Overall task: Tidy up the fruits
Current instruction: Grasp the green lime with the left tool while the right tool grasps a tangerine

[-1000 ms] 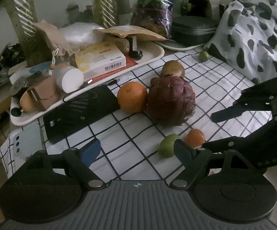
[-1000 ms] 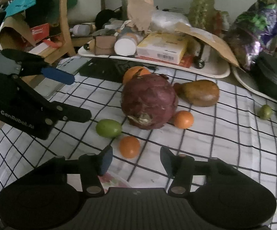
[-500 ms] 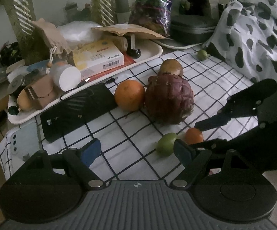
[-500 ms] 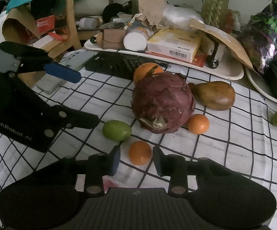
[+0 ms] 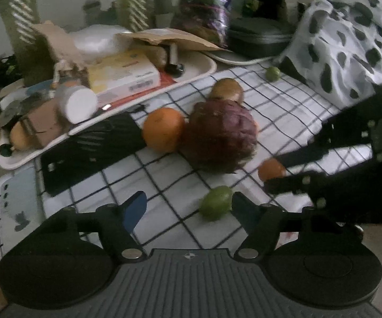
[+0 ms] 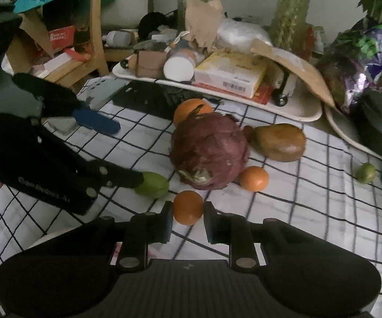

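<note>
On the checked cloth (image 6: 310, 206) lie a large purple fruit (image 6: 209, 149), a big orange (image 5: 163, 129), a brown pear (image 6: 279, 141), a small orange (image 6: 253, 178), a green fruit (image 6: 152, 184) and a far small green fruit (image 6: 366, 172). My right gripper (image 6: 187, 213) has its fingers closed around a second small orange (image 6: 187, 207) on the cloth; it also shows in the left wrist view (image 5: 270, 169). My left gripper (image 5: 188, 206) is open, its right finger beside the green fruit (image 5: 215, 206).
A white tray (image 5: 204, 69) of boxes, a jar and paper stands behind the fruit. A black pad (image 5: 93, 148) and a phone (image 5: 18, 201) lie at the left. A spotted cloth (image 5: 349, 34) is at the right. A plate rim (image 6: 45, 238) shows below my right gripper.
My right gripper moved forward and closed around the near small orange. My left gripper moved slightly toward the green fruit and stayed open.
</note>
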